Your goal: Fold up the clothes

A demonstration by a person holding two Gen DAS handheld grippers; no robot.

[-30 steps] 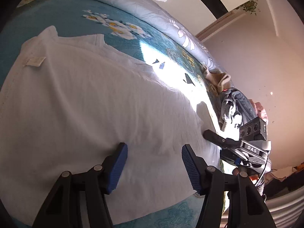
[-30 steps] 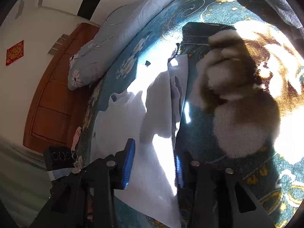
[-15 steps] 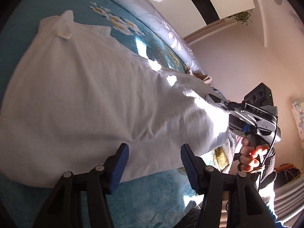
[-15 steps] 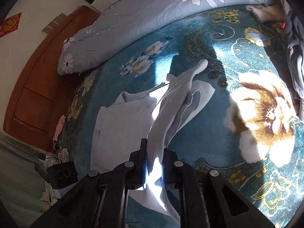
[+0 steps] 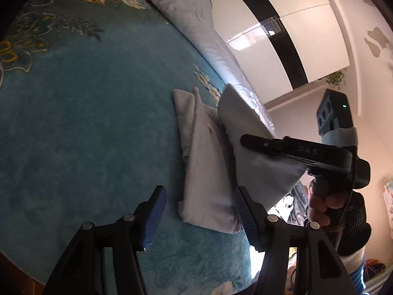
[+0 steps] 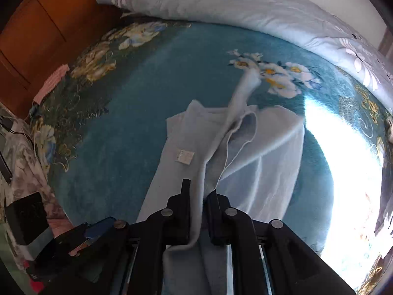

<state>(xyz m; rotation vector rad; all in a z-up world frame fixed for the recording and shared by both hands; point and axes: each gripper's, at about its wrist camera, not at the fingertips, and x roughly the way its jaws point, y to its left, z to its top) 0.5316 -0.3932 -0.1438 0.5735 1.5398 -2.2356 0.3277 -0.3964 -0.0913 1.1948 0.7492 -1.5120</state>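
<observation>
Left and right wrist views, one moment of the fold. I am holding the white shirt (image 6: pixel 258 152) by one long edge in the right hand-held gripper (image 6: pixel 197 196), whose jaws are clamped together on the cloth, so that a lifted flap is running from the lower centre of the right wrist frame up toward the collar end. The rest of the garment is lying on the teal floral blanket (image 6: pixel 137 113) of the bed, at the centre of that frame, with a small label (image 6: pixel 185 156) showing on the flat panel. In the left wrist view the same shirt (image 5: pixel 208 172) is sitting at centre right, and the right hand-held gripper (image 5: pixel 248 140) is crossing over it from the right edge. The left hand-held gripper (image 5: pixel 199 211) is hanging with its blue pads well apart, holding nothing, its right pad just beside the near corner of the cloth.

I am judging the task as being in its first lengthwise fold: one side is raised and turned inward but not yet laid down; further folds and smoothing are remaining.

The far sleeve is bunching into a narrow strip, so its layering is hard to read. Glare at the right of the right wrist frame is washing out the blanket there, and the shirt's near hem is hiding behind the gripper body
</observation>
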